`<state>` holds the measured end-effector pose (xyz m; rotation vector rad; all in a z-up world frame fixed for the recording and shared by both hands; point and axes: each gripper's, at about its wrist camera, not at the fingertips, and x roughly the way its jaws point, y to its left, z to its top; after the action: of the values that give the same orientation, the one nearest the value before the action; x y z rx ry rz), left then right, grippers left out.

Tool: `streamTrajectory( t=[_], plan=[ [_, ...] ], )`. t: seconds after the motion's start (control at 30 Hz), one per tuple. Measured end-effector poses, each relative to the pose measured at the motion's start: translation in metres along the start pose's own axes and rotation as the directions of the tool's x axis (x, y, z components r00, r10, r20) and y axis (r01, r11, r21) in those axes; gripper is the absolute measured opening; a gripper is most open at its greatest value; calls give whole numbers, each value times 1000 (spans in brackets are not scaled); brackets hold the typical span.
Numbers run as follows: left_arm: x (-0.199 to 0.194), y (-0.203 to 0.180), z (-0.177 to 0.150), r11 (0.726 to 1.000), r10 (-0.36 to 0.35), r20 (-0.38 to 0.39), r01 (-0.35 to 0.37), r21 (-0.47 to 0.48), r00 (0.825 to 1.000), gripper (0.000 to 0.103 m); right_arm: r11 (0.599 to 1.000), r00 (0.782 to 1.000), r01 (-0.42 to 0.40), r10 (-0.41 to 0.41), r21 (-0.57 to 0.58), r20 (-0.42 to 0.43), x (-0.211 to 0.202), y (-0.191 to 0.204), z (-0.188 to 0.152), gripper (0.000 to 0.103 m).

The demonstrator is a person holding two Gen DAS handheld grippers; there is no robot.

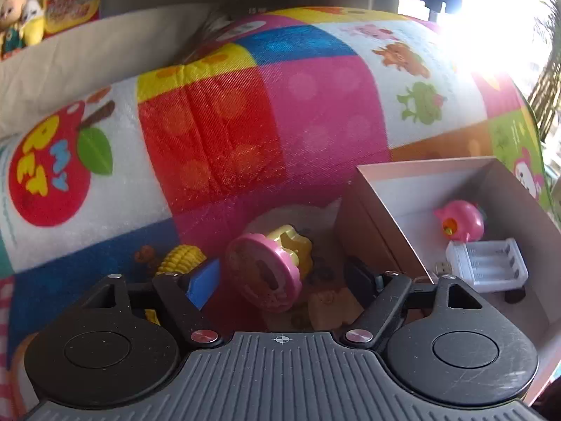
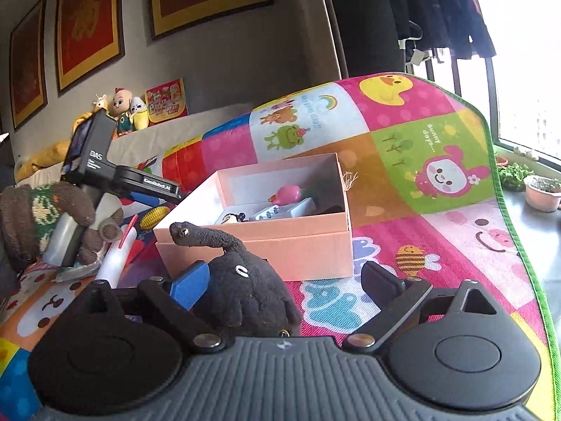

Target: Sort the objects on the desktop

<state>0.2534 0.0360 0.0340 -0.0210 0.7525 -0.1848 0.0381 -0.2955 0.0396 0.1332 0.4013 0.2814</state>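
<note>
Two views | left gripper (image 1: pixel 280 277): we're seeing jaws apart around pink-and-yellow toy (image 1: pixel 270 273), unpressed, beside pink box (image 1: pixel 371 210) | right gripper (image 2: pixel 284 287): we're spotting jaws wide, black plush elephant (image 2: pixel 242 280) leaning on blue pad only.

We see a patchwork mat (image 2: pixel 413 161) in pink, red, blue, yellow and green. The box (image 2: pixel 280 242) is pale pink, our plush elephant (image 2: pixel 242 291) black

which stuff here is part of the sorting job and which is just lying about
Part of the job:
pink cardboard box
pink and yellow plastic toy
black plush elephant
yellow toy corn cob

Just lying about:
framed red pictures
stuffed dolls on the ledge
potted plant
</note>
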Motion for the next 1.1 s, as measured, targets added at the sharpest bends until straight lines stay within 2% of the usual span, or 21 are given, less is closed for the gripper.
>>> streamTrajectory(
  t=[0.03,0.07,0.1,0.13,0.2,0.27,0.4,0.5,0.63,0.67,0.73,0.77,0.8,0.9,0.97,1.1],
  plan=[
    [4,4,1,999,-17,-10,16,-31,1000,69,1000,1000,-1,1,2,-1,1,0,0,97],
    [6,7,2,998,-27,-14,26,-53,1000,59,1000,1000,-3,3,4,-3,2,-1,-1,97],
    [6,9,2,998,-26,-12,26,-64,1000,52,1000,1000,-4,5,8,-3,2,-1,-1,97],
    [3,9,1,998,-27,-8,26,-65,1000,49,1000,1000,-6,6,12,-3,2,-2,-1,98],
    [-8,8,0,999,-20,-1,20,-41,1000,26,1000,1000,-6,6,23,0,2,-3,-1,99],
    [-28,6,-2,1000,4,13,-4,7,1000,22,999,1000,-5,5,36,5,2,-5,-1,100],
    [-81,-5,-14,992,36,73,-45,121,997,22,999,1000,-5,5,54,10,3,-9,0,101],
    [-115,-12,-31,991,21,87,-32,127,996,22,998,1000,-6,5,59,11,3,-10,0,101],
    [-152,-22,-70,994,14,137,-28,107,991,25,998,1000,3,-4,57,13,2,-9,0,101],
    [-161,-26,-81,996,-5,139,-7,88,990,26,999,1000,2,-3,53,3,3,-9,0,101],
    [-179,-34,-104,994,-97,145,87,72,985,29,999,1000,0,1,35,-22,6,-6,2,101],
    [-186,-41,-114,989,-133,146,122,85,980,36,1000,1000,2,-2,25,-26,6,-4,3,101],
    [-193,-49,-126,984,-151,152,135,114,977,49,1000,1000,15,-15,13,-27,6,-2,4,101],
    [-205,-68,-151,974,-107,208,61,217,972,75,999,999,31,-31,-9,-15,-2,4,10,101],
    [-203,-77,-163,970,-80,215,26,240,973,81,998,1000,14,-14,-57,-12,-10,11,16,102],
    [-187,-86,-170,973,-135,163,100,207,977,84,993,998,-7,0,-115,-61,-18,18,17,103]
  ],
)
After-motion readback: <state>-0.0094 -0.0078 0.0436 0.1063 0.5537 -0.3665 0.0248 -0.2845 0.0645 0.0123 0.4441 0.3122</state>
